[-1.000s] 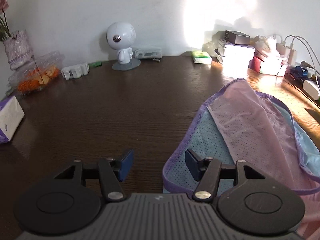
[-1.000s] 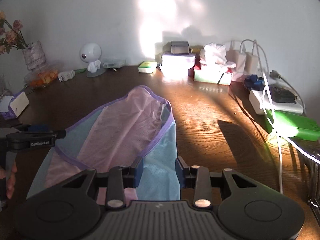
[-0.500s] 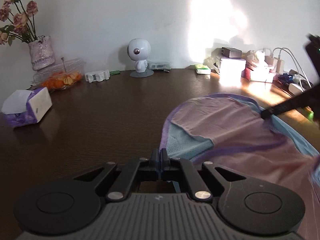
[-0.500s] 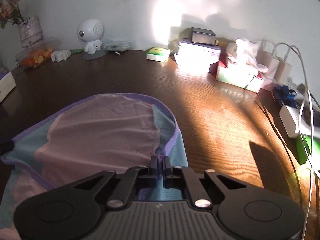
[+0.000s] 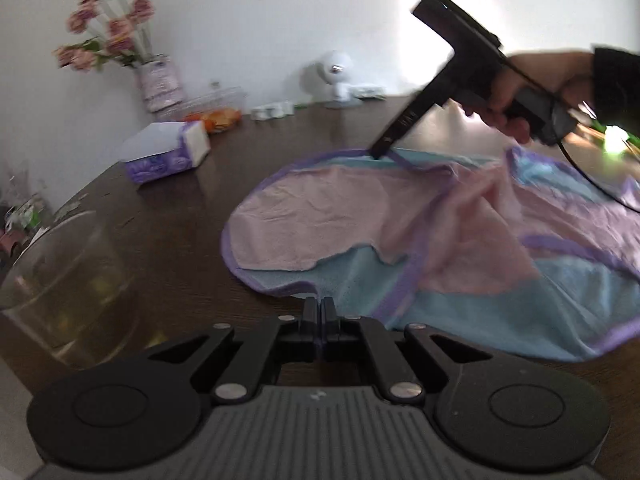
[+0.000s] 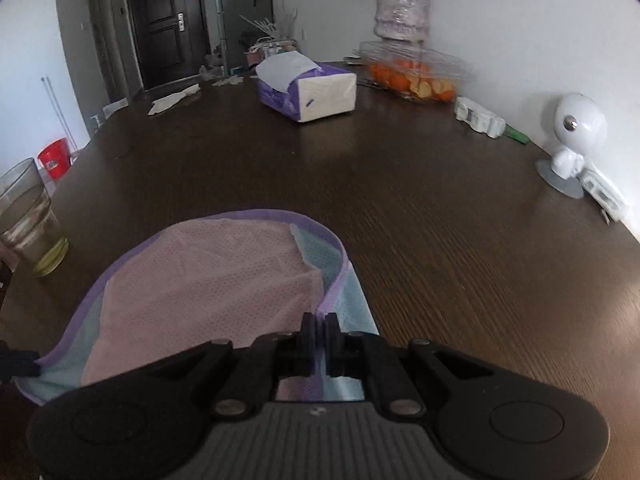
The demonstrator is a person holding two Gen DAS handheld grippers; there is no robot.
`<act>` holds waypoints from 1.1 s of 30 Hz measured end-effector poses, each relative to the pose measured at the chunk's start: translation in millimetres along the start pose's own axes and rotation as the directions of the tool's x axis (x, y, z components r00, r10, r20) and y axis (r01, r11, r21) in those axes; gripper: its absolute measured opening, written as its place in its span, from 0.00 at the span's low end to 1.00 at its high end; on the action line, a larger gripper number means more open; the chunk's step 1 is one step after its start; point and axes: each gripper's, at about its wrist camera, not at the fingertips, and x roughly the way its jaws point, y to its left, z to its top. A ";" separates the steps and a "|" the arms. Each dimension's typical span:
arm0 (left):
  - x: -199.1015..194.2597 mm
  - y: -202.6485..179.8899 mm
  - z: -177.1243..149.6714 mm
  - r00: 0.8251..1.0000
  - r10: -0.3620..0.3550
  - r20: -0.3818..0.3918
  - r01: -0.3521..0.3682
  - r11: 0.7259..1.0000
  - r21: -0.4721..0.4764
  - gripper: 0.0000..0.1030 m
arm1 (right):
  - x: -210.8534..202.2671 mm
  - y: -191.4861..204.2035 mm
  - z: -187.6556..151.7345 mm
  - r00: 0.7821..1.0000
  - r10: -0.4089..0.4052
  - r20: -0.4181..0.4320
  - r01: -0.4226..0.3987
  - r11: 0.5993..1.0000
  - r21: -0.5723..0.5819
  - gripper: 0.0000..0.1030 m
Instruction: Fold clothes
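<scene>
A pink and light-blue mesh garment (image 5: pixel 400 236) with purple trim lies partly folded on the dark wooden table (image 5: pixel 172 216). My left gripper (image 5: pixel 319 307) is shut on its near blue edge. My right gripper (image 6: pixel 319 324) is shut on the purple-trimmed edge of the garment (image 6: pixel 208 280), which spreads to its left. In the left wrist view the right gripper (image 5: pixel 380 150) shows from the side, held by a hand, with its tip pinching the garment's far edge.
A glass of yellowish liquid (image 6: pixel 30 220) stands near the table's left edge, close to the garment. A purple tissue pack (image 6: pixel 308 88), a tray of oranges (image 6: pixel 412 74), a flower vase (image 6: pixel 402 12) and a white robot figurine (image 6: pixel 574 140) stand farther back.
Both grippers have swung left with the garment pinched in them, dragging and turning it across the table. The views now face the vase and the doorway side. Both stay shut.
</scene>
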 end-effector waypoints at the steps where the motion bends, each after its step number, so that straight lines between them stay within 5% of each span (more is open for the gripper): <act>1: 0.6 7.5 2.1 1.000 -0.025 -0.016 0.025 0.999 -0.035 0.03 | 1.7 -0.2 3.4 0.997 -0.075 0.010 0.075 0.997 0.018 0.05; 3: -4.9 19.0 5.4 0.997 -0.082 -0.007 0.080 0.991 -0.106 0.17 | 0.0 -2.4 7.2 0.976 -0.213 0.036 0.210 0.975 0.074 0.10; 6: -14.2 11.5 9.5 0.990 -0.121 0.075 0.125 0.991 -0.052 0.46 | -16.1 0.6 4.4 0.977 -0.203 0.062 0.196 0.974 0.110 0.27; 7: -10.0 7.2 10.1 0.987 -0.147 0.066 0.148 0.989 -0.016 0.47 | -20.4 3.9 1.9 0.982 -0.181 0.051 0.175 0.979 0.104 0.35; 12: 10.1 2.6 9.4 0.950 -0.309 -0.035 0.309 0.951 -0.008 0.46 | -22.2 21.5 -14.4 0.983 -0.177 -0.047 0.179 0.982 0.054 0.32; 15: 13.6 11.6 7.5 0.944 -0.326 -0.053 0.325 0.945 -0.026 0.42 | -21.5 16.0 -24.3 0.984 -0.176 -0.040 0.178 0.980 0.083 0.04; 18: 18.0 17.3 8.7 0.952 -0.301 -0.061 0.298 0.953 -0.054 0.40 | -26.4 -5.3 -25.2 0.944 -0.330 -0.010 0.325 0.925 0.195 0.04; 21: 15.6 19.3 7.9 0.947 -0.317 -0.056 0.314 0.947 -0.063 0.40 | -53.4 -1.5 -30.5 0.937 -0.348 0.012 0.330 0.898 0.292 0.07; 24: 10.4 23.4 10.3 0.939 -0.341 -0.034 0.338 0.938 -0.071 0.42 | -114.0 49.8 -59.4 0.941 -0.328 0.084 0.295 0.915 0.274 0.21; 26: 10.2 27.3 11.0 0.936 -0.352 -0.023 0.350 0.934 -0.074 0.44 | -146.8 88.4 -89.7 0.947 -0.310 0.086 0.282 0.929 0.240 0.39; 28: 15.8 31.8 13.5 0.932 -0.362 -0.033 0.358 0.930 -0.086 0.43 | -159.9 121.7 -121.1 0.948 -0.316 0.033 0.301 0.926 0.227 0.39; 30: 17.2 34.0 12.9 0.932 -0.359 -0.050 0.354 0.931 -0.085 0.17 | -167.4 150.8 -149.7 0.945 -0.327 -0.019 0.323 0.917 0.233 0.38; 33: 13.2 33.1 11.3 0.943 -0.332 -0.037 0.331 0.943 -0.035 0.10 | -167.8 166.4 -176.3 0.916 -0.392 -0.090 0.400 0.869 0.291 0.36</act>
